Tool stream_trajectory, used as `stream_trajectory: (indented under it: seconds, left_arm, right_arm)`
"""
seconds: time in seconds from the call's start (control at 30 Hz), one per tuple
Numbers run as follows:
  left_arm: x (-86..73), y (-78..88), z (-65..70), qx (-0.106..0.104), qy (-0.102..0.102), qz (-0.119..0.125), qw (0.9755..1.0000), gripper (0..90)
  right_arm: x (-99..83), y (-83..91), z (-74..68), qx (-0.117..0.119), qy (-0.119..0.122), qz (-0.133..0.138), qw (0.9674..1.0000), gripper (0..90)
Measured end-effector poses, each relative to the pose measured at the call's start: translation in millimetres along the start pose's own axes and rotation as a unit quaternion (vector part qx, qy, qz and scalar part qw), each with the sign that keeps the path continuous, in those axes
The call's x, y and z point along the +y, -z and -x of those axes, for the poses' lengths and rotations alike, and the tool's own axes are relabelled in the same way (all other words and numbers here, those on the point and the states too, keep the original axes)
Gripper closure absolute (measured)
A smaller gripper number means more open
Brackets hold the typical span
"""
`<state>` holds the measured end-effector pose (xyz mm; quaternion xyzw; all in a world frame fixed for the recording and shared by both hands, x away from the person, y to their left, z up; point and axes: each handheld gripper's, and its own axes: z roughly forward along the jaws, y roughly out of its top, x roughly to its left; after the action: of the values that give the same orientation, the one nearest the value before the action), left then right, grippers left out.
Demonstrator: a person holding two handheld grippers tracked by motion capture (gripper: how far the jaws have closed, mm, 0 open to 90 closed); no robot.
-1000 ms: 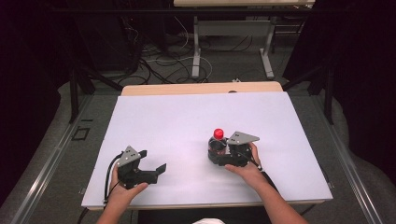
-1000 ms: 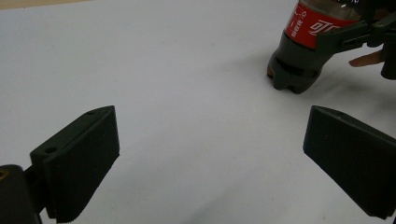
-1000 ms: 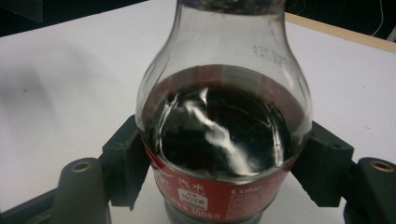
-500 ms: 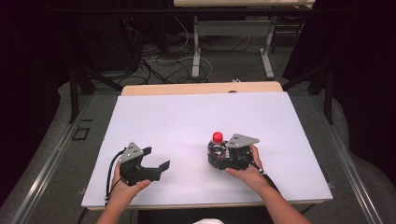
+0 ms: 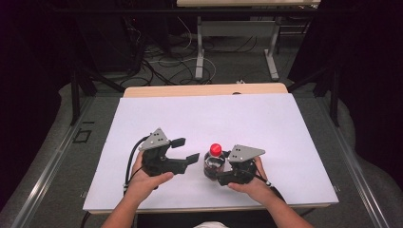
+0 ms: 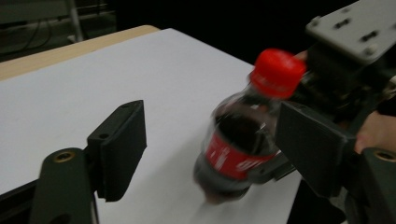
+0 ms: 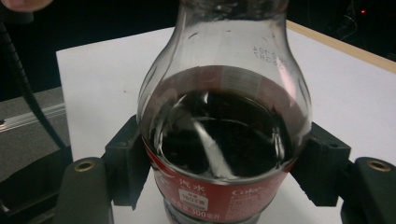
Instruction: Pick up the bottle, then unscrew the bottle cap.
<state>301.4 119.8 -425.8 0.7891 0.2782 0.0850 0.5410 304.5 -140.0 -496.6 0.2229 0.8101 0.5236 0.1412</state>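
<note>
High view: the right tongs (image 5: pixel 219 172) clamp the belly of a small cola bottle (image 5: pixel 214 161), upright with its red cap (image 5: pixel 216 148) on, at the near middle of the white desk (image 5: pixel 266 123). The right hand (image 5: pixel 247 183) cups its tool from behind, wrist low at the near edge. Left of the bottle, the left tongs (image 5: pixel 185 150) point right at it, raised; their jaws have just been closing, gaping, nothing between them. The left hand (image 5: pixel 145 178) grips from below.
</note>
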Motion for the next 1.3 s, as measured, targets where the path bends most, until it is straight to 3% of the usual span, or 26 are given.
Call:
stream_trajectory:
  seconds: [0.07, 0.1, 0.17, 0.27, 0.33, 0.43, 0.53, 0.63, 0.83, 1.07, 1.3]
  left_arm:
    - [8.4, -3.8, 7.6, -0.009, -0.016, -0.001, 0.9998, 31.7]
    - [15.0, -8.9, 13.2, -0.024, -0.028, -0.004, 0.9993, 33.2]
    - [19.6, -14.7, 17.2, -0.044, -0.033, -0.011, 0.9984, 37.0]
    - [22.1, -20.6, 20.1, -0.056, -0.033, -0.022, 0.9976, 38.6]
    - [24.4, -28.7, 22.3, -0.066, -0.048, -0.026, 0.9963, 39.6]
    - [26.0, -35.3, 24.5, -0.089, -0.045, -0.034, 0.9944, 44.0]
    - [26.2, -38.7, 25.6, -0.095, -0.05, -0.049, 0.993, 46.4]
    - [25.3, -40.4, 23.8, -0.112, -0.042, -0.05, 0.9915, 48.9]
    - [22.3, -44.5, 23.0, -0.118, -0.043, -0.06, 0.9903, 59.0]
    - [20.1, -42.1, 25.9, -0.104, -0.055, -0.064, 0.991, 60.6]
    - [21.6, -41.8, 31.8, -0.077, -0.06, -0.057, 0.9936, 61.1]
  right_arm:
    - [-0.9, -1.6, -1.5, 0.007, 0.001, -0.004, 1.0, 29.5]
    - [-1.6, -2.3, -2.4, 0.011, 0.001, -0.006, 0.9999, 29.5]
    - [-2.8, -3.2, -4.3, 0.019, -0.002, -0.015, 0.9997, 29.5]
    - [-4.3, -3.4, -6.1, 0.023, 0.0, -0.022, 0.9995, 29.5]
    - [-5.7, -2.7, -9.3, 0.033, 0.006, -0.03, 0.999, 29.5]
    - [-5.7, -0.8, -12.4, 0.033, 0.01, -0.037, 0.9987, 29.6]
    - [-5.3, 0.5, -13.1, 0.036, 0.01, -0.028, 0.9989, 29.6]
    - [-4.5, 2.2, -13.6, 0.043, 0.013, -0.028, 0.9986, 29.6]
    - [-3.3, 1.4, -15.9, 0.055, 0.017, -0.026, 0.998, 29.6]
    - [-4.8, -0.6, -17.7, 0.058, 0.013, -0.028, 0.9978, 29.7]
    - [-4.8, -0.3, -22.3, 0.027, 0.006, -0.017, 0.9995, 30.0]
